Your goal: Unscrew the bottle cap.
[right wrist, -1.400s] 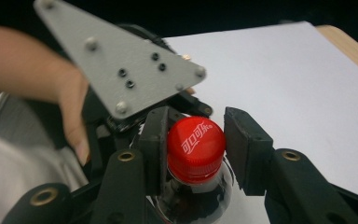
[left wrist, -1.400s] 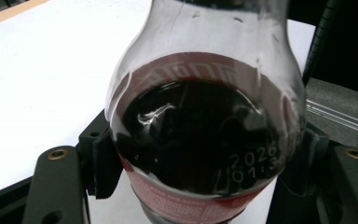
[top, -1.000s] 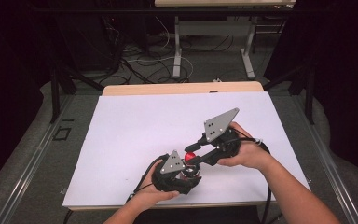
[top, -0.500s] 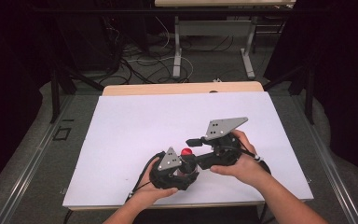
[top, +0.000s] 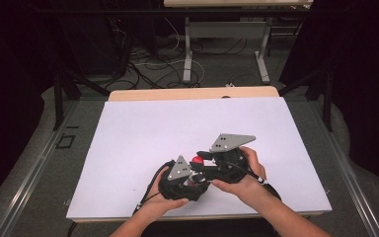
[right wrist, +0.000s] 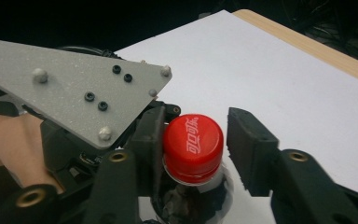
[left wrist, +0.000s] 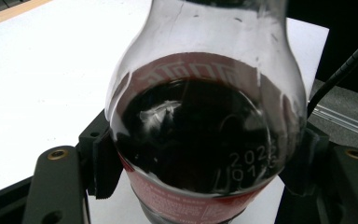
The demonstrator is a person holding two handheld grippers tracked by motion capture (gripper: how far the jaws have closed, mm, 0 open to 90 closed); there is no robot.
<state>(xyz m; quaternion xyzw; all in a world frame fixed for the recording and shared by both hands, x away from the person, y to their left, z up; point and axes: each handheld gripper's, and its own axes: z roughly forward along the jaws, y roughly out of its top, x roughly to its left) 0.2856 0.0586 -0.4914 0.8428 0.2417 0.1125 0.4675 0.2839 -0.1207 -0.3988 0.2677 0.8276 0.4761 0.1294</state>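
Cola bottle (left wrist: 205, 140), dark liquid inside and a red label round it, stands near the front edge of the white tabletop (top: 177, 123), between the person's two hands. The left claw (left wrist: 200, 163) is clamped on the bottle's body, a black pad on either side of the label. Above it, the right claw (right wrist: 195, 135) has just been closing and now grips the red cap (right wrist: 193, 142), whose white lettering faces up. Beyond the bottle, the white surface runs back to a strip of pale wood (top: 192, 93). Farther off, cables (top: 153, 64) lie on the floor by the legs of another table (top: 187, 54).
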